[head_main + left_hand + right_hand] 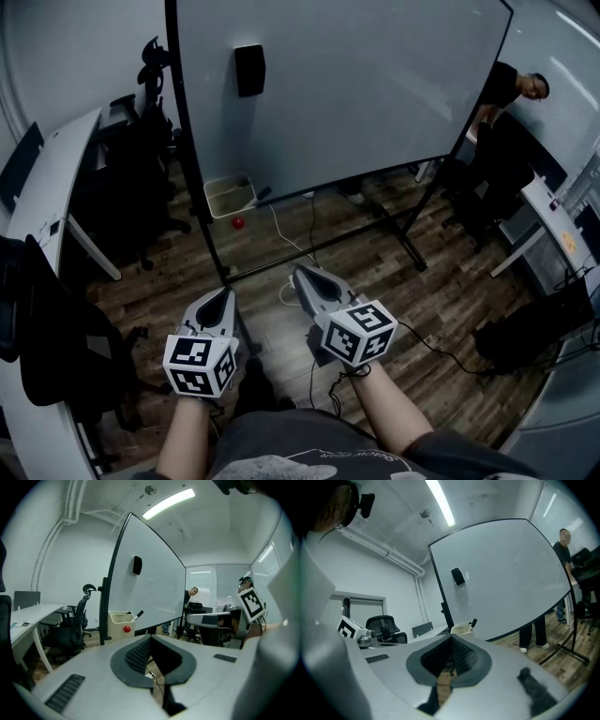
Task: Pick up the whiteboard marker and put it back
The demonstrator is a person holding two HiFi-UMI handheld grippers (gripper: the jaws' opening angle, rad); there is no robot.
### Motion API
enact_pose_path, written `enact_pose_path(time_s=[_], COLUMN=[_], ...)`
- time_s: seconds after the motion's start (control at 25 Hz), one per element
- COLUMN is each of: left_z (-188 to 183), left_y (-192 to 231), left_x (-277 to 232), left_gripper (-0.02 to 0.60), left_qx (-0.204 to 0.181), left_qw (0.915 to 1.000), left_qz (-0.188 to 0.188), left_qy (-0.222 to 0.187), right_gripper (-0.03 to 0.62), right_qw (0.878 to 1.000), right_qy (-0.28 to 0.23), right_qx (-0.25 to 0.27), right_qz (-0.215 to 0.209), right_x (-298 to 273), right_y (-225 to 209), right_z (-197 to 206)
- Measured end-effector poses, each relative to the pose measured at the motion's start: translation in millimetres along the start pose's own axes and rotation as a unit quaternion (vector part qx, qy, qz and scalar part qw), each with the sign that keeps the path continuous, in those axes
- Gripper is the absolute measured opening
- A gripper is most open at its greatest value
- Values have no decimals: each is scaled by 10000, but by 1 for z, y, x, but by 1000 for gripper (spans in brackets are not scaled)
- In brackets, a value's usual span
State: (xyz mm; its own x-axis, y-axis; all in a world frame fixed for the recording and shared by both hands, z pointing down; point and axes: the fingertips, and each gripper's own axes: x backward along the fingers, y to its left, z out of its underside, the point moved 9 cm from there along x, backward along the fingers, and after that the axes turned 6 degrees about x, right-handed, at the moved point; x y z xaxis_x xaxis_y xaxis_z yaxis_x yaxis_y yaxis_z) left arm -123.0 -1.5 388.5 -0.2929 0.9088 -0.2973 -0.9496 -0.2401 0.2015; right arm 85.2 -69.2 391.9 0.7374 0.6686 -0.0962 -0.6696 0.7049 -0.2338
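- Your left gripper (222,298) and your right gripper (302,277) sit side by side, low in the head view, both aimed at the whiteboard (356,84) across the wooden floor (309,234).
- Look along the left gripper (150,638): its fingers (137,656) are closed, the tips meet, and there is nothing between them.
- It's the same on the right gripper (451,637): the fingers (463,657) are pressed together and empty.
- The marker (263,194) is well apart from both grippers. It stands tilted in a cream box (228,199) at the lower left corner of the whiteboard, just beside the black post (192,141) of the stand.
- From the left gripper view, the marker (139,614) pokes its dark cap up over the right edge of the box (119,623), and a small red ball (126,629) sits on the box's front.
- From the right gripper view, the marker (473,622) leans out of the box (461,629) against the bottom edge of the whiteboard (506,578).
- A black eraser (249,70) is stuck high on the whiteboard, above the box.
- To your left, a white worktop (52,187) runs along the wall with dark office chairs (150,178) beside it.
- A person (511,89) in dark clothes stands past the right edge of the whiteboard.
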Motion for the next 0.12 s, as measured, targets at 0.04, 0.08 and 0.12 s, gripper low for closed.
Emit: enact_pose_path(time_s=[0.04, 0.08, 0.12], left_z=[-1, -1, -2], left_y=[-1, -1, -2], left_x=[0, 1, 1], left_gripper=[12, 12, 12], left_qx=[0, 0, -1], left_qw=[10000, 10000, 10000], left_qz=[-1, -4, -7], left_qy=[-5, -10, -16], right_gripper=[21, 21, 21], right_qw=[10000, 10000, 10000], right_qy=[9, 17, 24], right_qx=[11, 24, 36], right_qz=[-10, -20, -30], right_x=[0, 0, 1], right_y=[1, 1, 2], right_z=[0, -1, -1])
